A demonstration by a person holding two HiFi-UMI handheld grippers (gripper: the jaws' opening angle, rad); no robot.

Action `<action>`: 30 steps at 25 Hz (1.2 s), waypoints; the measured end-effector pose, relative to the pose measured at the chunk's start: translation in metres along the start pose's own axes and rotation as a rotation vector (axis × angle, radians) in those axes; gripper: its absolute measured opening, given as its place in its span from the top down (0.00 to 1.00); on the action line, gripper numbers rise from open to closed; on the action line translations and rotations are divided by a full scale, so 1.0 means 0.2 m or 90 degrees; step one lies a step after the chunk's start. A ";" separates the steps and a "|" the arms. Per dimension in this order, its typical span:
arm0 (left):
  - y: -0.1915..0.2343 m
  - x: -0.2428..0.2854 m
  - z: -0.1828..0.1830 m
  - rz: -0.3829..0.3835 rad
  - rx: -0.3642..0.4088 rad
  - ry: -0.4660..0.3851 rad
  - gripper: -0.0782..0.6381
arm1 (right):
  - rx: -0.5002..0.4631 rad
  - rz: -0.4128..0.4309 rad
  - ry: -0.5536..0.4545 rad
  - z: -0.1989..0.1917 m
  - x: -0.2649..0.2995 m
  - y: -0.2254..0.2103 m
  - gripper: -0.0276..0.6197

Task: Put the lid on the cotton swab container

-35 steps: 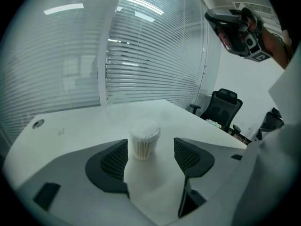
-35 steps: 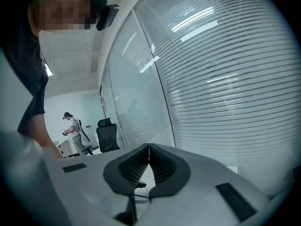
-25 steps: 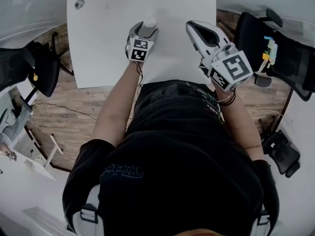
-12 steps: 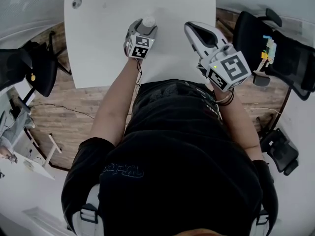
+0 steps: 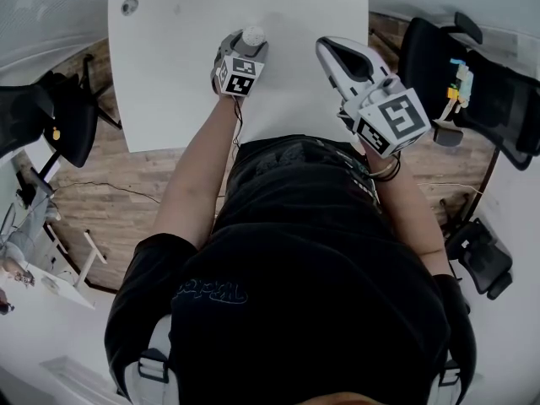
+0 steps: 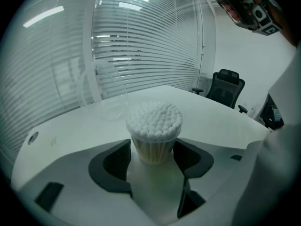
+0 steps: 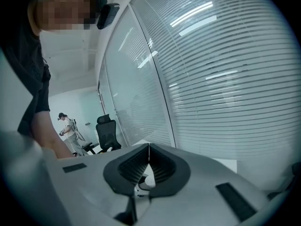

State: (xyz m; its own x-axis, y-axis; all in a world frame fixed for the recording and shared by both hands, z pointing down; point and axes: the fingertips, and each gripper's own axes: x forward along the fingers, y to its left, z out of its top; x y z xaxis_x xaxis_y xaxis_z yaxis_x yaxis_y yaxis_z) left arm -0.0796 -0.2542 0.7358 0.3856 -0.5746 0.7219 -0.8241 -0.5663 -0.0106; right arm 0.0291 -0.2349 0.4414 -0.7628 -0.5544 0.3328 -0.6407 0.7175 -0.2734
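Note:
The cotton swab container (image 6: 153,128) is a clear tub packed with upright white-tipped swabs and has no lid on it. It stands between the jaws of my left gripper (image 6: 153,150), which is shut on its sides. In the head view the container (image 5: 253,35) sits on the white table in front of the left gripper (image 5: 250,47). A faint clear round lid (image 6: 109,111) lies on the table beyond it to the left. My right gripper (image 5: 332,45) is raised to the right, shut with nothing in it (image 7: 149,147).
The white table (image 5: 186,74) has a round cable grommet (image 5: 129,6) at its far left corner. Black office chairs stand at the left (image 5: 51,112) and right (image 5: 481,91) of the table. Glass walls with blinds lie beyond the table.
My left gripper and the swab container have shifted slightly left and away across the table. The right gripper has barely moved.

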 end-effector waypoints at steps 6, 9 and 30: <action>-0.01 -0.01 0.00 -0.013 -0.003 -0.002 0.52 | 0.000 -0.011 0.000 0.00 -0.03 0.00 0.92; -0.01 -0.01 -0.01 -0.017 -0.002 0.000 0.52 | -0.006 -0.008 -0.004 0.01 -0.04 0.02 0.92; -0.13 -0.39 0.16 -0.124 0.092 0.001 0.53 | -0.008 -0.016 -0.023 0.01 -0.19 0.10 0.92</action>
State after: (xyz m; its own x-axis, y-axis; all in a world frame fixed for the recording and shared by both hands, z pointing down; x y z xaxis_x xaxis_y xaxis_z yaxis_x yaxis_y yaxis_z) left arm -0.0750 -0.2134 0.6579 0.5305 -0.4453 0.7213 -0.6665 -0.7449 0.0303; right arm 0.0455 -0.2000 0.4218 -0.7489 -0.5873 0.3070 -0.6591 0.7079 -0.2537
